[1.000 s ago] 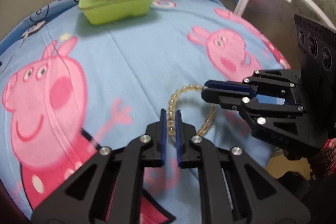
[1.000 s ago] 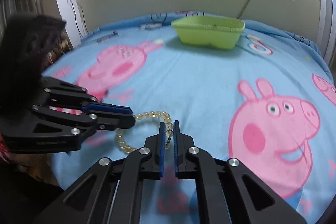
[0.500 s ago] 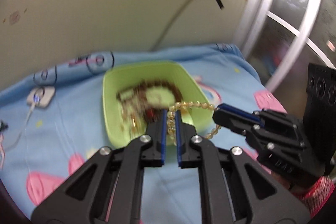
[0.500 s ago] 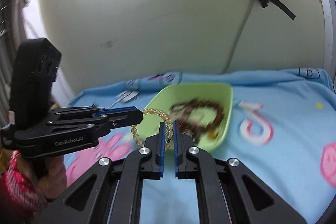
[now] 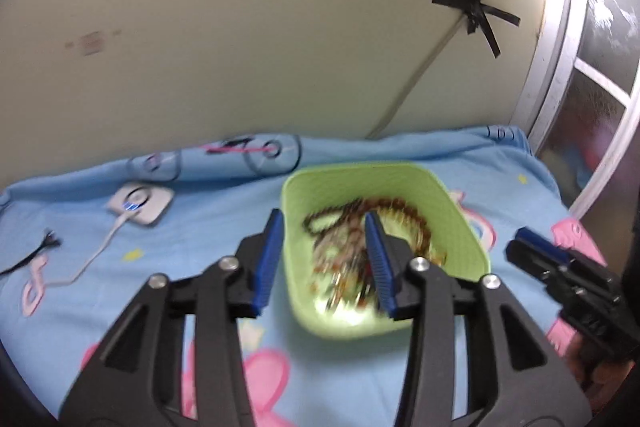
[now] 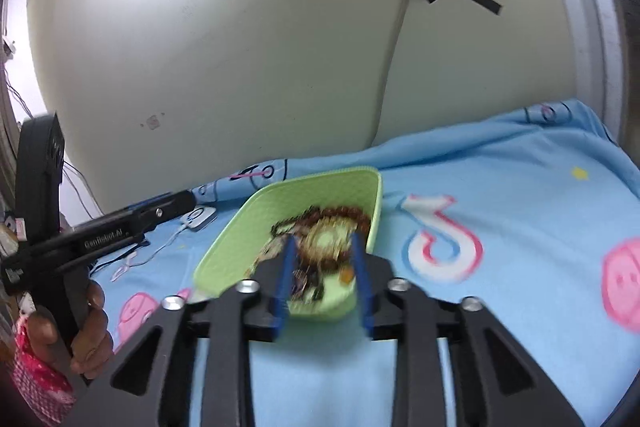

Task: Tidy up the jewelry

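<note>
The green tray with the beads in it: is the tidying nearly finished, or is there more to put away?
The green tray already holds a heap of beaded jewelry. Nothing is in hand: the left gripper and the right gripper are both open over it. No loose jewelry shows on the blanket, so it looks nearly done.

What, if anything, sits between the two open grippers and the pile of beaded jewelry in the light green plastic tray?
Nothing visible does. The left gripper and right gripper both stand open over the near end of the light green plastic tray, with only air between them and the blurred pile of beaded jewelry in it.
</note>
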Action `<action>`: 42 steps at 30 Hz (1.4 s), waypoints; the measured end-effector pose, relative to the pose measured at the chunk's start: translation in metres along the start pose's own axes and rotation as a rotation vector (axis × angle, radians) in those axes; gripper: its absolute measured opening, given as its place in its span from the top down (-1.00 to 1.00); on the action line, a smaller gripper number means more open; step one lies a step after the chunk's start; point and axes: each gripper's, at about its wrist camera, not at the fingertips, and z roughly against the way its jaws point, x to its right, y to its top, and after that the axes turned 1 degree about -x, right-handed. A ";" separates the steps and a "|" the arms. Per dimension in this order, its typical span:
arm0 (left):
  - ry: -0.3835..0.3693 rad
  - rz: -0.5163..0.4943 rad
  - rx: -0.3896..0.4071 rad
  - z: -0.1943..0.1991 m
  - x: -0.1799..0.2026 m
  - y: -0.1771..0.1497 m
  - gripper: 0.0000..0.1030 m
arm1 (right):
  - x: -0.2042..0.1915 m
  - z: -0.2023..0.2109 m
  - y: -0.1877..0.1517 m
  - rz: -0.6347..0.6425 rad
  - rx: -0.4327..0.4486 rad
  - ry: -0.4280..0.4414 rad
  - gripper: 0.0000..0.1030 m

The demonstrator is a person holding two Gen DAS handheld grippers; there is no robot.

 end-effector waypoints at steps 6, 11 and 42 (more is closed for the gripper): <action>0.107 -0.052 -0.028 0.047 0.011 -0.082 -0.31 | -0.025 0.036 -0.056 -0.067 -0.037 0.038 0.29; 0.120 -0.046 -0.035 0.080 0.017 -0.129 -0.73 | -0.048 0.056 -0.105 -0.108 -0.115 0.043 0.15; 0.254 0.030 -0.123 0.138 0.014 -0.219 -0.87 | -0.091 0.099 -0.180 -0.127 -0.199 0.109 0.15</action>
